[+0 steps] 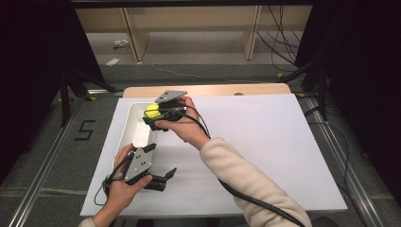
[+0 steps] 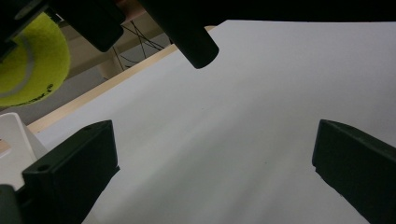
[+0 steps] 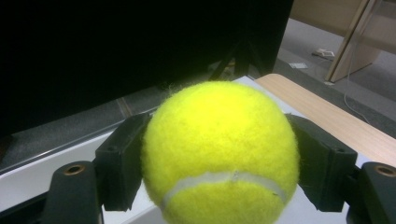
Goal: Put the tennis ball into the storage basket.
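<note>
A white board (image 1: 265, 151) covers most of the table, its right half bare and open. A white tray (image 1: 137, 130) sits along its left edge. The right gripper (image 1: 152, 113) hangs over the tray's far end, clamped on a tennis ball (image 3: 219, 154). The left gripper (image 2: 215, 163) rests near the board's front edge, jaws spread apart.
</note>
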`<state>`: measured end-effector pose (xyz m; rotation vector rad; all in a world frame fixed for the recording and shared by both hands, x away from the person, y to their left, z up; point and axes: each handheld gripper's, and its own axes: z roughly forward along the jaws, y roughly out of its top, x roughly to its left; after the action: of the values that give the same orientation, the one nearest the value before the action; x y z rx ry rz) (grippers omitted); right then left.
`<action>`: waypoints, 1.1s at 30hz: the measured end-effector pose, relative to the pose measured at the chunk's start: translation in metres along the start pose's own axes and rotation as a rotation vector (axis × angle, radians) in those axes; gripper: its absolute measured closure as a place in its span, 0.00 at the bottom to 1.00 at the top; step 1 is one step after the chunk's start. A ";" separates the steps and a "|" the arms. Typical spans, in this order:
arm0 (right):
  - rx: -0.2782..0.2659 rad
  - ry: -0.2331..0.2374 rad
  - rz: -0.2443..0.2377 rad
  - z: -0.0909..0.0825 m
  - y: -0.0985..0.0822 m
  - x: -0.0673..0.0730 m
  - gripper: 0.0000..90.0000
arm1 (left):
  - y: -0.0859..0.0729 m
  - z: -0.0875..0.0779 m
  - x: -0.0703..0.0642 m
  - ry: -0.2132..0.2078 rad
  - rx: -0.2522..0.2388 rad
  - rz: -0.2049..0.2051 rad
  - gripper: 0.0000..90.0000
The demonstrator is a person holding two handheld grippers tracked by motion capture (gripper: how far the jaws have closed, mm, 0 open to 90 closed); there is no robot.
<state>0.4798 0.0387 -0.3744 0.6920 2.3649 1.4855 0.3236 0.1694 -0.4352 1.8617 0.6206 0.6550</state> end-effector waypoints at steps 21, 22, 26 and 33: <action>0.009 0.004 -0.012 0.009 0.007 0.005 0.30 | 0.000 0.001 -0.001 -0.006 0.003 0.002 0.00; 0.009 0.003 -0.012 0.010 0.007 0.006 0.30 | 0.000 0.001 -0.001 -0.006 0.003 0.002 0.00; 0.010 0.002 -0.013 0.012 0.008 0.006 0.30 | 0.000 0.001 -0.001 -0.007 0.004 0.003 0.00; 0.015 0.008 -0.020 0.016 0.009 0.008 0.30 | 0.000 0.001 -0.001 -0.008 0.003 0.002 0.00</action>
<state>0.4824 0.0588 -0.3727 0.6658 2.3841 1.4668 0.3235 0.1683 -0.4360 1.8671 0.6147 0.6476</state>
